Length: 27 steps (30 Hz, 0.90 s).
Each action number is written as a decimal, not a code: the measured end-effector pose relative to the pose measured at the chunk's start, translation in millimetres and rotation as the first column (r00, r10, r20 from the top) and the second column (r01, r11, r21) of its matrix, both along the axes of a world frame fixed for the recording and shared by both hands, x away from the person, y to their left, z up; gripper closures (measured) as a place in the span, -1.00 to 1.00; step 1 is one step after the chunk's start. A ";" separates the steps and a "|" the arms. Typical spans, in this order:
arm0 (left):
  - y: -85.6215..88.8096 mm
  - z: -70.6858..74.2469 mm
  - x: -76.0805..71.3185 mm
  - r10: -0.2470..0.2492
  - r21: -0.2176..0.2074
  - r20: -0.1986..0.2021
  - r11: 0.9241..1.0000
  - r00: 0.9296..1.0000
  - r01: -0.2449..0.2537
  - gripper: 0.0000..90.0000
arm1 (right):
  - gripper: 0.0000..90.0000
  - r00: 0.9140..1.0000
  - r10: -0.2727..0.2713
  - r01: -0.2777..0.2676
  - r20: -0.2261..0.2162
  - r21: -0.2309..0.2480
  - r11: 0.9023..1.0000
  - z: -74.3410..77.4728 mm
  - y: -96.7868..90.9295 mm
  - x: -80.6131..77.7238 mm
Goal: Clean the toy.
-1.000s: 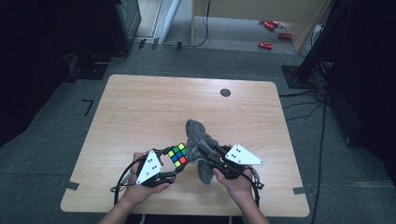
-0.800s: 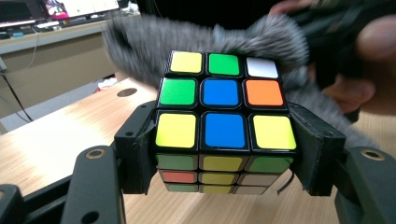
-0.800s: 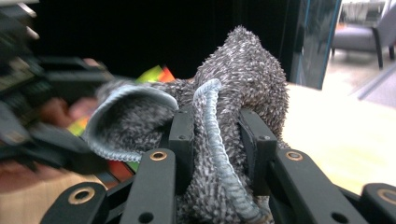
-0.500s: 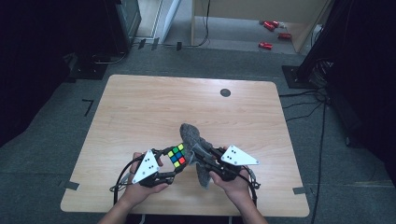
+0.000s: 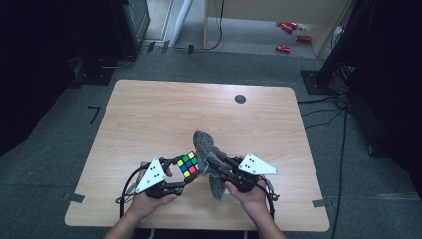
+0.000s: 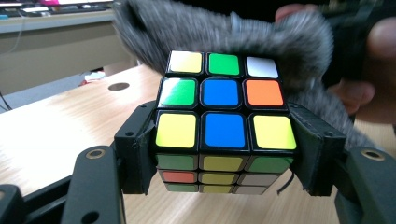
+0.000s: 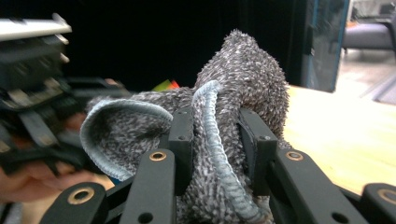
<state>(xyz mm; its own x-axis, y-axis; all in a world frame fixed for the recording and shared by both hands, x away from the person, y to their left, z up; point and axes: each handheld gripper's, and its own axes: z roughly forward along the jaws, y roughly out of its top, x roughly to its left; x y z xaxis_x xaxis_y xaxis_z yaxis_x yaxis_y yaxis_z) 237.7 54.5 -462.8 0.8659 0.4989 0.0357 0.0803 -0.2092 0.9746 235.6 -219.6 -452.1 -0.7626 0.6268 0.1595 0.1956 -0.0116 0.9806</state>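
A scrambled puzzle cube [image 6: 223, 128] is clamped between the jaws of the left gripper [image 5: 175, 175], held just above the near edge of the wooden table [image 5: 149, 114]. A fuzzy grey cloth [image 7: 233, 107] is pressed against the cube's far side. The cloth is pinched in the closed jaws of the right gripper [image 5: 219, 167], which is held just beside the left one.

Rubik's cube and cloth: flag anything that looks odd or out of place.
Nothing is damaged or spilled. The Rubik's cube is scrambled, clamped in the left gripper; the grey cloth, bunched in the right gripper, presses against it.
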 end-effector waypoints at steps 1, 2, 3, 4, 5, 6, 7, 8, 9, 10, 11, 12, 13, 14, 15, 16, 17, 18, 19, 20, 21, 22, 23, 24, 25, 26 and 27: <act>-0.8 0.5 -0.7 0.002 0.001 0.001 1.000 1.000 -0.002 -0.22 | 0.56 1.000 0.009 -0.009 0.004 -0.010 1.000 -0.6 2.0 -0.4; -1.1 0.7 -1.0 0.011 0.008 0.004 1.000 1.000 -0.011 -0.22 | 0.56 1.000 0.008 -0.008 0.010 -0.024 1.000 -3.0 4.2 -0.4; 0.1 0.8 -0.6 0.010 0.005 0.002 1.000 1.000 -0.010 -0.22 | 0.56 1.000 0.002 -0.002 -0.001 -0.023 1.000 -6.0 4.6 0.3; 1.8 1.1 0.0 0.013 -0.011 -0.003 1.000 1.000 -0.013 -0.22 | 0.56 1.000 0.001 -0.002 -0.019 -0.034 0.999 -9.2 3.8 2.9; 3.8 2.1 0.8 0.020 -0.025 -0.006 0.999 1.000 -0.020 -0.22 | 0.56 0.999 -0.011 0.009 -0.035 -0.066 0.998 -12.5 2.8 5.1; 5.7 3.5 2.1 0.030 -0.038 -0.010 0.999 0.999 -0.030 -0.22 | 0.56 0.999 -0.034 0.030 -0.034 -0.110 0.993 -15.9 1.7 7.1; 7.8 4.9 3.9 0.044 -0.048 -0.016 0.998 0.999 -0.045 -0.22 | 0.56 0.998 -0.051 0.044 -0.041 -0.140 0.989 -19.4 0.3 8.9; 9.1 5.3 4.8 0.056 -0.050 -0.017 0.997 0.998 -0.057 -0.22 | 0.56 0.996 -0.071 0.062 -0.059 -0.154 0.986 -23.6 -2.2 11.5; 10.6 5.2 5.9 0.073 -0.051 -0.022 0.996 0.997 -0.074 -0.22 | 0.56 0.994 -0.089 0.078 -0.066 -0.162 0.984 -25.9 -3.8 12.9; 12.1 4.6 7.4 0.086 -0.051 -0.029 0.995 0.996 -0.087 -0.22 | 0.56 0.990 -0.116 0.101 -0.075 -0.183 0.978 -28.5 -5.7 15.1; 13.3 3.7 9.0 0.094 -0.051 -0.039 0.994 0.995 -0.096 -0.22 | 0.55 0.987 -0.134 0.114 -0.090 -0.202 0.973 -31.2 -7.5 17.7; 14.2 2.6 10.2 0.100 -0.054 -0.049 0.993 0.994 -0.103 -0.22 | 0.55 0.982 -0.151 0.123 -0.113 -0.220 0.968 -33.9 -9.3 20.3; 14.6 1.6 11.2 0.106 -0.054 -0.054 0.993 0.993 -0.109 -0.22 | 0.54 0.977 -0.170 0.136 -0.126 -0.238 0.962 -37.0 -10.9 22.8; 14.7 0.9 11.9 0.110 -0.048 -0.057 0.992 0.992 -0.113 -0.22 | 0.54 0.972 -0.190 0.149 -0.140 -0.256 0.955 -40.0 -12.4 25.0; 14.2 0.3 12.4 0.115 -0.046 -0.061 0.992 0.991 -0.118 -0.22 | 0.54 0.966 -0.208 0.161 -0.152 -0.273 0.948 -43.0 -13.9 27.1; 14.1 -0.3 13.0 0.120 -0.041 -0.063 0.992 0.991 -0.123 -0.22 | 0.54 0.961 -0.228 0.175 -0.157 -0.291 0.941 -45.8 -15.1 28.4; 13.9 -0.9 13.7 0.126 -0.040 -0.070 0.991 0.990 -0.129 -0.22 | 0.54 0.956 -0.251 0.193 -0.151 -0.319 0.928 -48.3 -16.1 29.8; 14.0 -1.6 14.6 0.134 -0.034 -0.076 0.990 0.988 -0.137 -0.22 | 0.54 0.949 -0.280 0.216 -0.145 -0.351 0.911 -50.4 -17.0 30.9; 14.5 -2.7 15.8 0.144 -0.030 -0.083 0.989 0.986 -0.147 -0.22 | 0.53 0.940 -0.312 0.242 -0.136 -0.378 0.894 -52.2 -18.2 31.9; 14.9 -3.3 16.6 0.149 -0.028 -0.088 0.988 0.985 -0.152 -0.22 | 0.53 0.930 -0.341 0.266 -0.134 -0.395 0.880 -53.9 -20.5 33.0; 15.6 -4.0 17.6 0.155 -0.028 -0.094 0.987 0.983 -0.159 -0.22 | 0.53 0.926 -0.352 0.274 -0.138 -0.395 0.877 -54.7 -21.9 33.7; 16.4 -4.5 18.5 0.161 -0.027 -0.100 0.986 0.982 -0.164 -0.22 | 0.52 0.922 -0.362 0.281 -0.139 -0.403 0.871 -55.8 -23.6 34.5; 16.9 -4.8 19.2 0.165 -0.028 -0.105 0.985 0.981 -0.169 -0.22 | 0.51 0.919 -0.369 0.286 -0.136 -0.414 0.864 -56.9 -24.5 34.9; 17.5 -4.9 19.9 0.169 -0.029 -0.111 0.984 0.979 -0.173 -0.22 | 0.48 0.918 -0.371 0.285 -0.138 -0.419 0.862 -58.2 -24.8 35.3; 17.9 -5.0 20.6 0.172 -0.030 -0.115 0.984 0.978 -0.177 -0.22 | 0.43 0.918 -0.368 0.278 -0.147 -0.420 0.864 -59.5 -25.1 35.8; 17.9 -5.0 21.1 0.180 -0.027 -0.120 0.983 0.976 -0.184 -0.22 | 0.36 0.918 -0.365 0.274 -0.152 -0.421 0.864 -60.4 -25.1 36.3; 17.7 -5.1 21.7 0.192 -0.020 -0.126 0.980 0.973 -0.196 -0.22 | 0.27 0.918 -0.368 0.279 -0.146 -0.423 0.862 -60.3 -25.0 36.1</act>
